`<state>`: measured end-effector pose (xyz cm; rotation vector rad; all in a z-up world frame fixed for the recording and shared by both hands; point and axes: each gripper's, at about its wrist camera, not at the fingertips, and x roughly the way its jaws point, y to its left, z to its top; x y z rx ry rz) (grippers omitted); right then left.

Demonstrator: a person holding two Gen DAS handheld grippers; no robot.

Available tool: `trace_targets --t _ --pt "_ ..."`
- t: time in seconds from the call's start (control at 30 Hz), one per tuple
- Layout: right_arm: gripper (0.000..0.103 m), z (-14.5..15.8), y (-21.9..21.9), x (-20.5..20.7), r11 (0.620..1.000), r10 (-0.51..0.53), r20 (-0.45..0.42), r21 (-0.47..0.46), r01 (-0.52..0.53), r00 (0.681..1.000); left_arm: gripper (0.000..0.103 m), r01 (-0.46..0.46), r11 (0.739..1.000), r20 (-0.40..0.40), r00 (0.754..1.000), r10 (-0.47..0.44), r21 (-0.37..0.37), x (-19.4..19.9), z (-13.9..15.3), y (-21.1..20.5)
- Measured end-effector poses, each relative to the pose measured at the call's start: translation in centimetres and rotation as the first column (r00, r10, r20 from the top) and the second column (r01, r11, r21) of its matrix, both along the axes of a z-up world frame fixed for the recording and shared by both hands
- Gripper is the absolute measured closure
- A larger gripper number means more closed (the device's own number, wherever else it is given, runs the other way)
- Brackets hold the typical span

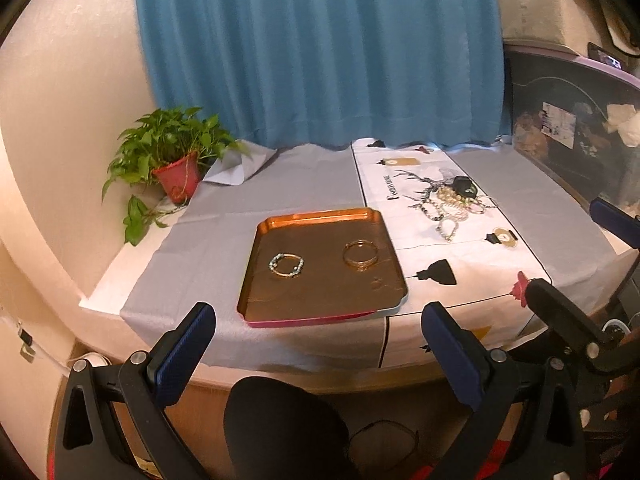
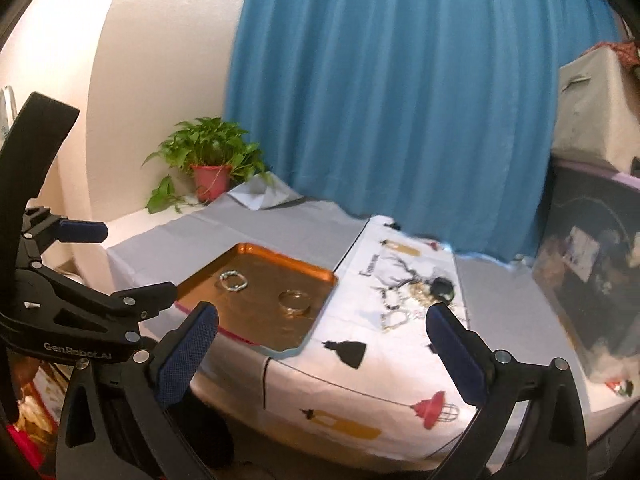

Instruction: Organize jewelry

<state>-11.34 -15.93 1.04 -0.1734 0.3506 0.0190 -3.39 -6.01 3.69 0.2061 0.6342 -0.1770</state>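
Note:
A copper tray [image 1: 256, 248] [image 2: 320, 274] lies on the table. In it are a beaded bracelet [image 1: 286, 265] [image 2: 233, 280] at the left and gold bangles [image 1: 360, 255] [image 2: 295, 302] at the right. A heap of loose bracelets and pearls [image 1: 454, 204] [image 2: 412, 300] with a dark pouch [image 1: 464, 187] lies on the white printed cloth, right of the tray. My left gripper [image 1: 320, 344] is open and empty, held before the table's near edge. My right gripper [image 2: 322, 344] is open and empty, near the table's front, right of the left gripper [image 2: 80, 264].
A potted plant [image 1: 176, 160] [image 2: 210, 160] stands at the table's far left corner. A blue curtain [image 1: 320, 52] hangs behind. A dark cabinet [image 1: 576, 140] [image 2: 592, 280] stands at the right. Grey cloth [image 1: 200, 240] covers the table's left part.

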Motion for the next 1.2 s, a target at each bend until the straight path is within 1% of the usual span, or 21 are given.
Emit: trace_targets --t 0.07,0.13,0.2,0.33,0.47,0.57,0.73,0.83,1.0,1.1,1.2 --pt "0.0 0.0 -0.3 0.0 1.0 -0.006 -0.01 0.003 0.006 1.0 0.001 0.006 1.0 0.004 1.0 -0.006 0.002 -0.2 0.1 -0.3" --pt "0.0 0.1 -0.9 0.2 0.999 -0.009 -0.03 0.034 0.01 1.0 0.001 0.013 1.0 0.006 1.0 -0.013 0.005 -0.3 0.2 -0.7" --pt "0.0 0.3 -2.0 0.4 0.996 -0.032 -0.038 0.08 0.035 0.999 0.001 0.021 1.0 0.009 1.0 -0.021 0.01 -0.3 0.4 -1.1" --pt "0.0 0.5 -4.3 0.6 0.987 -0.079 -0.053 0.137 0.085 0.995 0.001 0.04 0.999 0.009 0.999 -0.04 0.015 0.1 0.4 -2.1" --pt "0.0 0.1 -7.0 1.5 0.973 -0.111 -0.099 0.191 0.129 0.989 0.001 0.061 0.998 0.001 0.998 -0.061 0.02 1.0 0.2 -3.6" --pt "0.0 -0.6 -9.2 2.0 0.961 -0.135 -0.121 0.226 0.159 0.984 0.001 0.08 0.997 -0.019 0.997 -0.08 0.021 2.3 -0.3 -5.1" --pt "0.0 -2.1 -13.7 3.6 0.941 -0.204 -0.181 0.234 0.243 0.962 0.001 0.11 0.994 -0.064 0.992 -0.109 -0.002 5.2 -1.4 -8.3" --pt "0.0 -2.9 -17.0 4.7 0.919 -0.25 -0.211 0.256 0.3 0.945 0.001 0.133 0.991 -0.087 0.987 -0.133 -0.007 6.9 -2.2 -10.2" --pt "0.0 -4.1 -22.3 7.4 0.885 -0.3 -0.262 0.283 0.37 0.917 0.001 0.155 0.988 -0.14 0.978 -0.154 -0.005 11.2 -3.9 -13.5" --pt "0.0 -4.7 -24.8 9.6 0.882 -0.316 -0.281 0.266 0.389 0.906 0.001 0.155 0.988 -0.175 0.972 -0.154 -0.01 14.3 -4.9 -15.2" --pt "0.0 -5.6 -27.0 12.6 0.888 -0.327 -0.304 0.226 0.401 0.895 0.001 0.154 0.988 -0.221 0.963 -0.153 -0.013 17.6 -6.4 -16.6"
